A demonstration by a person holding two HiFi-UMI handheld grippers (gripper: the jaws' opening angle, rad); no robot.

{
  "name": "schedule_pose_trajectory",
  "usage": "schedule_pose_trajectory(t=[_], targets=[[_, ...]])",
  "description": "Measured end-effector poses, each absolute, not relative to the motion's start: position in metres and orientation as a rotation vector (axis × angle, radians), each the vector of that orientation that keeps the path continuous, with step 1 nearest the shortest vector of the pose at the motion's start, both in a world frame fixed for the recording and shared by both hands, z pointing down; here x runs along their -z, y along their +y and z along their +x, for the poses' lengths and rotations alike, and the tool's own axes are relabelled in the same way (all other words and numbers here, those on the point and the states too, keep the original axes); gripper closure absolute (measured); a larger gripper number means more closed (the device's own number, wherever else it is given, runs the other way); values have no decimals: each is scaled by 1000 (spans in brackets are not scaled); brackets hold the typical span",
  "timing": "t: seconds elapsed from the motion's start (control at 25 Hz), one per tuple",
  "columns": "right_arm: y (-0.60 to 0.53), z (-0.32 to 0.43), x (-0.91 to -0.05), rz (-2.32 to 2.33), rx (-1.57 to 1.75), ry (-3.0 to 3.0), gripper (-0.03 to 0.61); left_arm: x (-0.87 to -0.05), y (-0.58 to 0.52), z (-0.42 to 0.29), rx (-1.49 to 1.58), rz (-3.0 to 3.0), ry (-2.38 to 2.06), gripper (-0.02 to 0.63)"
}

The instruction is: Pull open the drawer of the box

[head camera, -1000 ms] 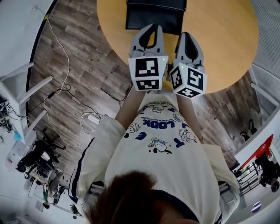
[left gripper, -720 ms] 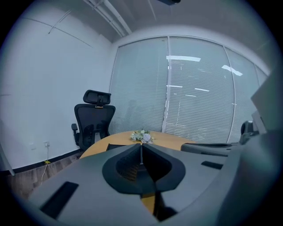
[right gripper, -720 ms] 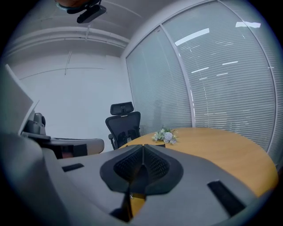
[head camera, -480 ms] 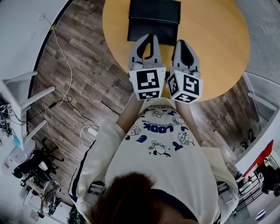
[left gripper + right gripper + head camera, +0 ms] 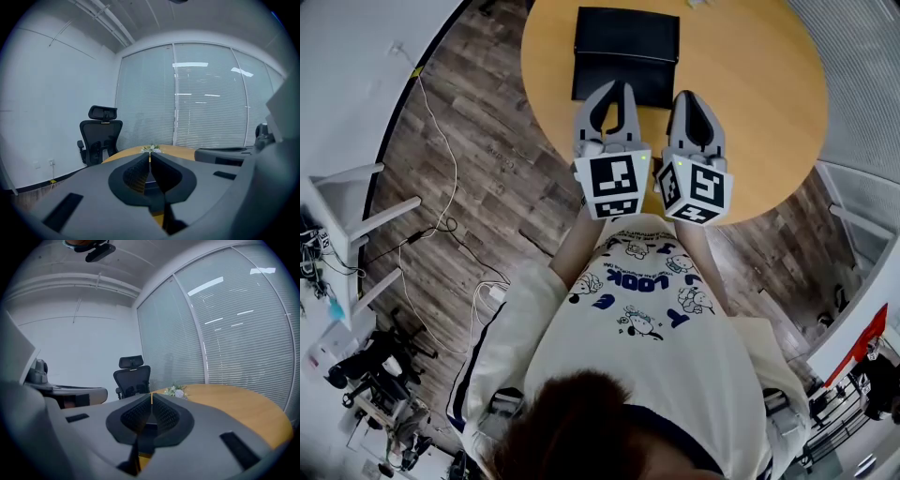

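Nearest the head camera is the person's white printed shirt (image 5: 642,309), with both forearms reaching forward from it; at the ends of the forearms sit the two marker cubes, side by side and almost touching, the left cube (image 5: 614,183) facing up with a square pattern and the right cube (image 5: 696,190) turned slightly outward; beyond the cubes the grey gripper bodies run forward over the near edge of the round wooden table (image 5: 759,112); the left gripper (image 5: 612,89) has its two ribbed jaws pressed together at the tips, with nothing caught between them, as its own view shows plainly; the right gripper (image 5: 694,98) is likewise closed tip to tip and empty; both point forward and only a little downward; just ahead lies the black box (image 5: 625,37), flat on the table with its long side across; in the head view the left gripper's tips overlap the box's near face, though contact cannot be judged from above, while the right gripper's tips stand just beside the box's near right corner; how far the drawer stands out cannot be made out; left of the table, cables (image 5: 441,216) trail over the wood-pattern floor (image 5: 497,122); at the table's far edge stands a small bunch of flowers (image 5: 177,391); behind it a black office chair (image 5: 100,136) stands beside the wall of glass with closed blinds (image 5: 211,103).
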State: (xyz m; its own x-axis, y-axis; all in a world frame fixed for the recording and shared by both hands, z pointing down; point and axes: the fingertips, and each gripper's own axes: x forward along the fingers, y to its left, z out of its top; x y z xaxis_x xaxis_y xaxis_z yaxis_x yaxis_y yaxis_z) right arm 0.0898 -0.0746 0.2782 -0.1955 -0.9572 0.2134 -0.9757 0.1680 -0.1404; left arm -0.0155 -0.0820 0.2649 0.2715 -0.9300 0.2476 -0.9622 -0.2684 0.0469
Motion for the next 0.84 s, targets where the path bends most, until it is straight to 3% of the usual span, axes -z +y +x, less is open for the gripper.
schedule_pose_trajectory(t=[0.84], targets=[[-76, 92, -276, 1942, -365, -2343, 548, -265, -85, -9, -257, 2359, -1759, 589]])
